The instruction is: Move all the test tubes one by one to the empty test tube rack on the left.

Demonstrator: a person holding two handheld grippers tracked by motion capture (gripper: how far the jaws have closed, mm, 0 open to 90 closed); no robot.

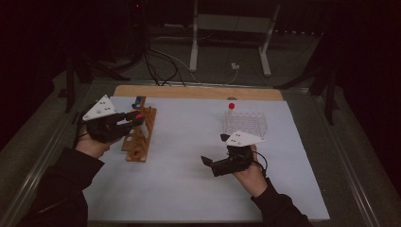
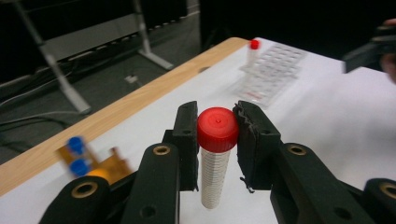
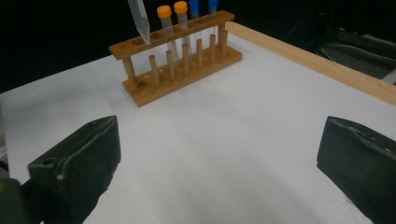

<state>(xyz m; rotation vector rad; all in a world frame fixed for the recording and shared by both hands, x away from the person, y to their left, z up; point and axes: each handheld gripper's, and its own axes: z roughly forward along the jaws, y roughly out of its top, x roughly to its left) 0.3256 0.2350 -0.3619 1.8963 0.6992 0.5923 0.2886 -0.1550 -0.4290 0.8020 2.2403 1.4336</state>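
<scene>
Holding a red-cap tube up in the air, the left gripper pinches it just under the cap, one black pad on each side. It grabs near the top bc that way the long clear part hangs straight down and the pointy tip stays free to go into a hole. In the right gripper view that tip hangs just above the near end of the wooden rack, over an empty hole. In the high view the left gripper sits right at that rack, w/ the red cap peeking out between the jaws.

The rack has holes on top and pegs on the side so tubes stand up and don't roll away. Two orange-cap tubes and two blue-cap tubes stand in it, all at the far end.

The right gripper rests low over the white table, jaws spread wide w/ nothing between them. It sits near the clear plastic rack, where another red-cap tube stands at a back corner. My guess: it waits there, out of the way, so the two hands don't bump.

Can't tell if the tube moves into or out of the wooden rack.
</scene>
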